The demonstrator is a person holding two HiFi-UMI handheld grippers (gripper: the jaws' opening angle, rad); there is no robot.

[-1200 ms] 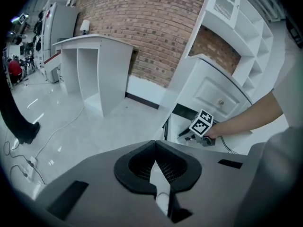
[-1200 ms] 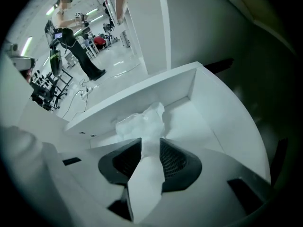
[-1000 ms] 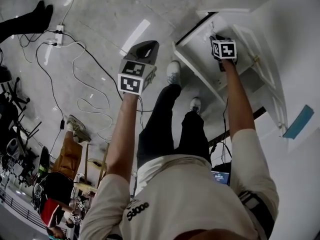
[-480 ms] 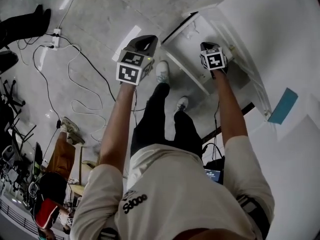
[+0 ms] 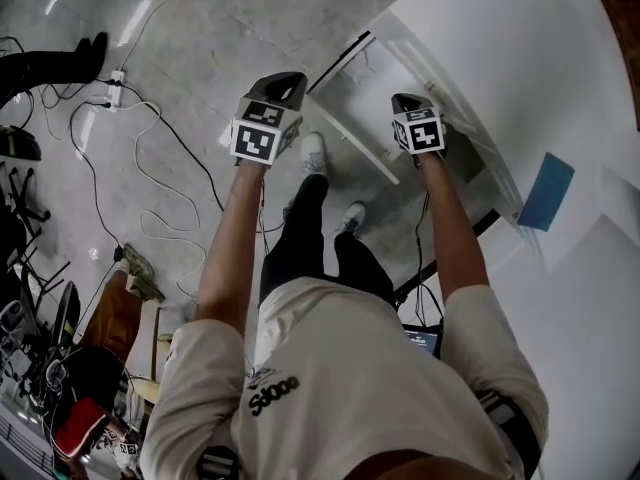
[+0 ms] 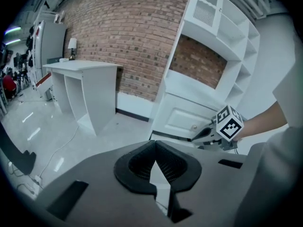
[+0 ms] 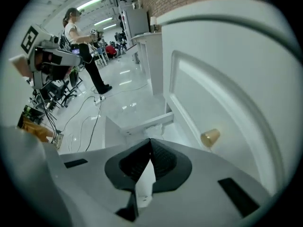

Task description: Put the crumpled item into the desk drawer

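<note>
The crumpled item (image 7: 155, 128), a small white lump, lies in the open drawer (image 7: 142, 123) against its outer wall. The right tongs (image 7: 150, 143) hang above it, pressed together and empty. Just beside them are a panelled white door (image 7: 222, 103) and its brass knob (image 7: 209, 137). The left tongs (image 6: 154, 145) are also closed on nothing, held out over the floor (image 5: 200, 28). There, loose cables (image 5: 165, 163) trail from a power strip (image 5: 117, 73). A blue sheet (image 5: 547, 190) lies on the desk (image 5: 500, 58). A person (image 7: 80, 41) stands well off.
</note>
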